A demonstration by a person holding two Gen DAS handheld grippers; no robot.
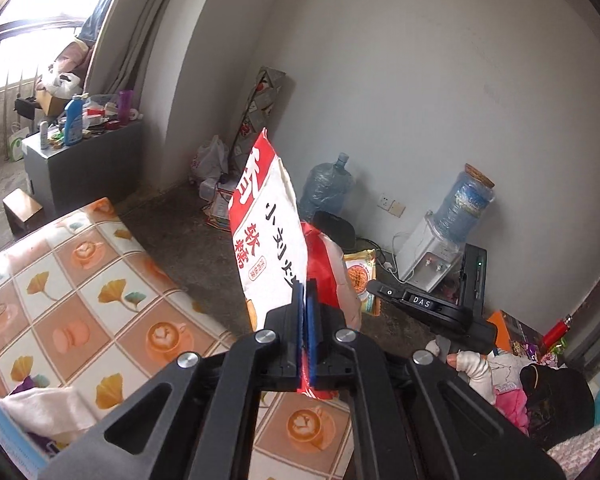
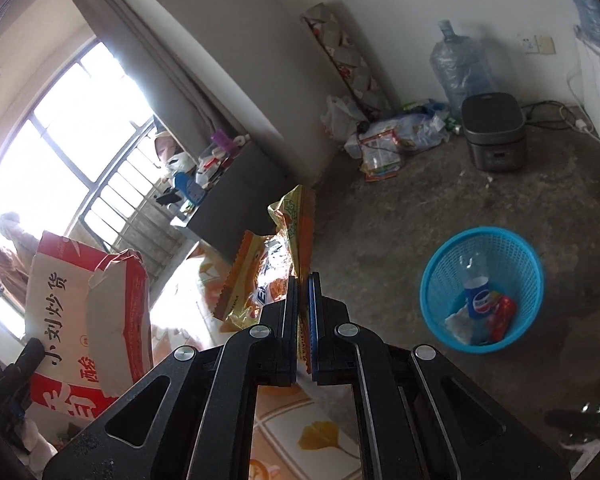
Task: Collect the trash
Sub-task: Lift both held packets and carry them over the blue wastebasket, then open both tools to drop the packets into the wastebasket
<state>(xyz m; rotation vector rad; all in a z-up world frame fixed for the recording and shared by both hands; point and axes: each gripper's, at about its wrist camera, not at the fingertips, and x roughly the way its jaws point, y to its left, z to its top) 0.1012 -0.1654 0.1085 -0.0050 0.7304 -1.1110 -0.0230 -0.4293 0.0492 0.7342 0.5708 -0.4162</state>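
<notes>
**Two Snack Bags Pinched Above the Bed**

Left tongs (image 1: 305, 286) clenched tight on a red and white snack bag (image 1: 266, 232). Bag stood up tall between the blue pads (image 1: 298, 312), with black Chinese letters down its front. Held up in the air over a bed cover (image 1: 80, 280) with ginkgo leaves and coffee cups printed on it. Same bag (image 2: 88, 320) seen from the right wrist view too, off to the left side, torn open at the top.

Right tongs (image 2: 303, 280) clenched on a yellow and orange snack wrapper (image 2: 272, 264). Wrapper crinkled and stuck up past the fingertips, with a zigzag edge.

Down on the grey floor (image 2: 420, 192), well apart from both bags, sat a blue mesh trash basket (image 2: 436, 280). Inside it lay a Pepsi bottle (image 2: 476, 288), something red and some white paper.

By the far wall stood a big water jug (image 2: 460, 68) and a dark rice cooker (image 2: 494, 132). Nearby lay a pile of plastic bags and wrappers (image 2: 384, 136). A water dispenser (image 1: 432, 256) stood by the wall in the left wrist view.
</notes>
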